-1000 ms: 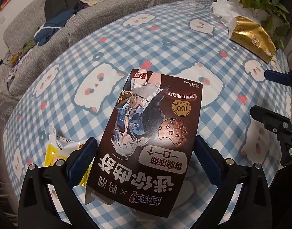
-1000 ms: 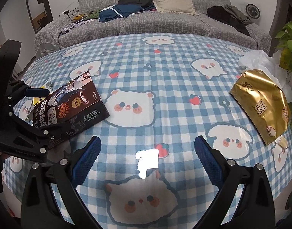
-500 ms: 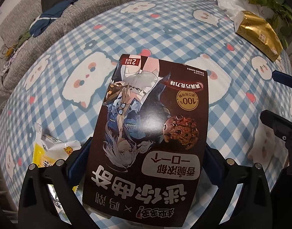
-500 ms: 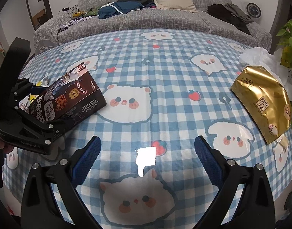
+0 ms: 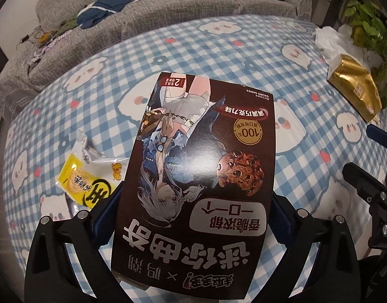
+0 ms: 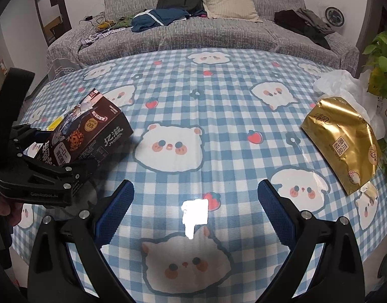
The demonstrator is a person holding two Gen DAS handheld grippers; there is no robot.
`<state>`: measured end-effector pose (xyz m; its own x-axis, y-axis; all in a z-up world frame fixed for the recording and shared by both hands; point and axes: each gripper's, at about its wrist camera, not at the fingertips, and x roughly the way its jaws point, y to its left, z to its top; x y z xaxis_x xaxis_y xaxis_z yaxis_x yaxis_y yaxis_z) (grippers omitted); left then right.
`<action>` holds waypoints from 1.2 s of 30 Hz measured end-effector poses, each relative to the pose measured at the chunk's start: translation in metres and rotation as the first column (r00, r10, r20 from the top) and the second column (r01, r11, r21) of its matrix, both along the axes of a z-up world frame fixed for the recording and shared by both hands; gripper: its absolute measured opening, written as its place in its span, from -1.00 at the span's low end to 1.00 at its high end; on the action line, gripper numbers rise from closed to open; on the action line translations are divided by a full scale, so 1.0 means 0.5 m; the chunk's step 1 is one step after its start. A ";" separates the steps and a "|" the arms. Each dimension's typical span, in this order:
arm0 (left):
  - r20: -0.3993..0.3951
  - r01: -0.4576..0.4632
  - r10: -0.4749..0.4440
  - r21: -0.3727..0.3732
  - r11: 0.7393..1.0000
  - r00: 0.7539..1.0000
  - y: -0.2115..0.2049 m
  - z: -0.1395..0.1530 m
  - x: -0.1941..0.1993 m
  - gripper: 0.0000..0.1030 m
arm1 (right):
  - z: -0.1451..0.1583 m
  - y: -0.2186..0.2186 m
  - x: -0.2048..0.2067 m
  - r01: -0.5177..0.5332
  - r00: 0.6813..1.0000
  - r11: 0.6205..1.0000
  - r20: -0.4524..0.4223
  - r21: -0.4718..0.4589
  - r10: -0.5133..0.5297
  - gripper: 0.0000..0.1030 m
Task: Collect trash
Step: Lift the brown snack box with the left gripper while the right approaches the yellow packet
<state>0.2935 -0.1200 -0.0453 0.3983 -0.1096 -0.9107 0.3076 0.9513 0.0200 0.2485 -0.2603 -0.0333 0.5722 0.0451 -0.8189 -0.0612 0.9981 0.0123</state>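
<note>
A dark brown cookie box point(image 5: 198, 176) with a cartoon figure and a biscuit printed on it fills the left wrist view. My left gripper point(image 5: 193, 202) is shut on its near end, one blue pad on each long side. From the right wrist view the box point(image 6: 92, 131) hangs tilted, far end raised off the checked tablecloth point(image 6: 218, 96). A yellow-and-white snack wrapper point(image 5: 89, 179) lies on the cloth just left of the box. My right gripper point(image 6: 196, 197) stands open over the cloth near the front edge, nothing between its fingers.
A gold foil tissue pack point(image 6: 342, 141) lies at the table's right side, with a crumpled white plastic bag point(image 6: 345, 83) behind it and a leafy plant point(image 6: 380, 70) at the edge. A grey sofa point(image 6: 218, 32) with clothes and a backpack runs along the far side.
The left gripper's fingers have closed in on the box, and the box has risen and tilted off the cloth. The yellow wrapper shows more fully. The right gripper has barely moved.
</note>
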 end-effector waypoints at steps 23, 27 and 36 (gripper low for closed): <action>0.115 -0.474 0.482 -0.088 0.876 0.869 0.345 0.105 -0.160 0.85 | 0.037 0.239 -0.010 -0.204 0.979 0.979 0.024 0.015 0.204 0.83; 0.114 -0.505 0.512 -0.086 0.859 0.851 0.402 0.095 -0.170 0.85 | 0.019 0.322 0.014 -0.277 0.961 0.961 0.007 -0.012 0.277 0.83; 0.089 -0.563 0.569 -0.087 0.822 0.817 0.498 0.065 -0.156 0.85 | -0.009 0.491 0.106 -0.378 0.926 0.925 -0.031 -0.029 0.377 0.83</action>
